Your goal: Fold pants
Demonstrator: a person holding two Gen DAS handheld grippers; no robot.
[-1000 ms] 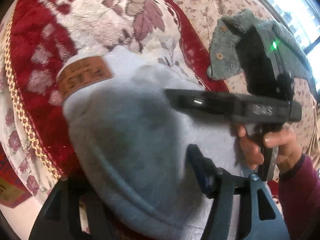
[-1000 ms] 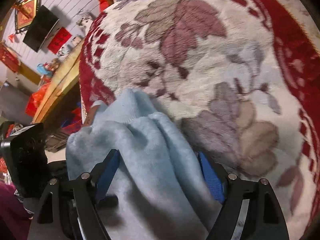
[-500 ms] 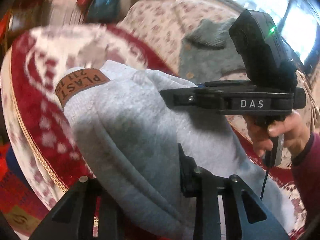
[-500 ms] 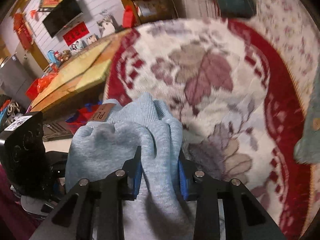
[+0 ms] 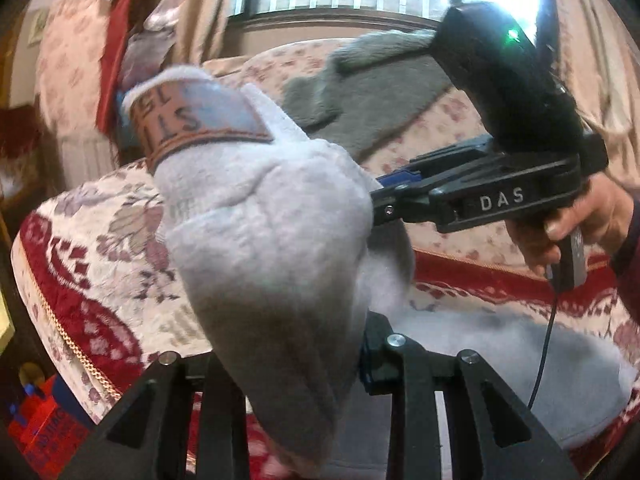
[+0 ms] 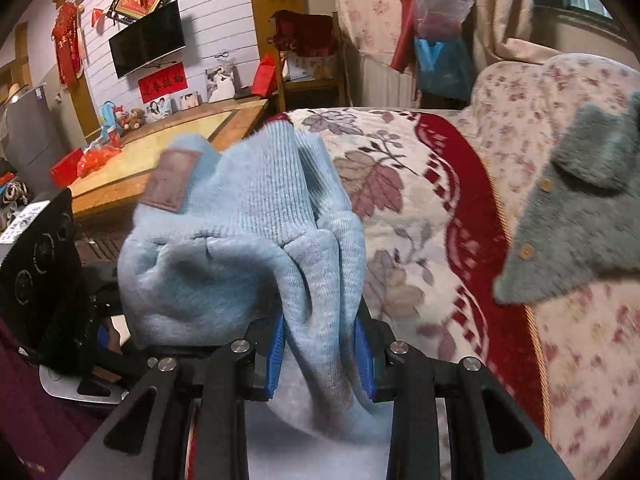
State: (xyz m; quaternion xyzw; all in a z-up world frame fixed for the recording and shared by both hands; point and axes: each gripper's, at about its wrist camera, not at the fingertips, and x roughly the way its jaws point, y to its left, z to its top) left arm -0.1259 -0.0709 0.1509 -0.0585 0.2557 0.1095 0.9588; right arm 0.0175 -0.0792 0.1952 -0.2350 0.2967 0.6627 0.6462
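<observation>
- Left wrist view, item 1: pants [image 5: 272, 248], pale blue-grey fleece, bunched waistband end raised off the bed [image 5: 104, 256]; the rest trails down to the right and lies on the blanket. Brown patch label [image 5: 200, 120] wraps the top edge.
- Left wrist view, item 2: left tool [image 5: 304, 356], clamped on the pants; the cloth fills the gap between the fingers and hides the left pad. Blue right pad [image 5: 366, 364] presses the fabric.
- Left wrist view, item 3: right tool [image 5: 384, 190], entering from the right, held by a hand [image 5: 560, 232], its tip buried in the same bunch just beside the left grip.
- Left wrist view, risk: both grips sit close together on a thick wad. Judged hazard: layers grabbed unevenly, so the waistband would come out twisted rather than flat.
- Right wrist view, item 1: right tool [image 6: 320, 352], closed on a narrow pleat of the pants [image 6: 248, 248] between its blue pads [image 6: 274, 356]; most of the ribbed waistband billows above and to the left, unheld.
- Right wrist view, item 2: grey fuzzy cardigan [image 6: 580, 208], far right on the floral cover, well apart from the pants.
- Right wrist view, item 3: wooden tabletop [image 6: 160, 160], far left beyond the bed edge.
- Right wrist view, risk: the pinch takes only a thin fold of soft fleece. Judged hazard: slippage if the legs' weight drags as the pants are carried, or the loose bulk flopping over and spoiling the fold line. The bed edge lies near on the left; a dropped end could slide off it.
</observation>
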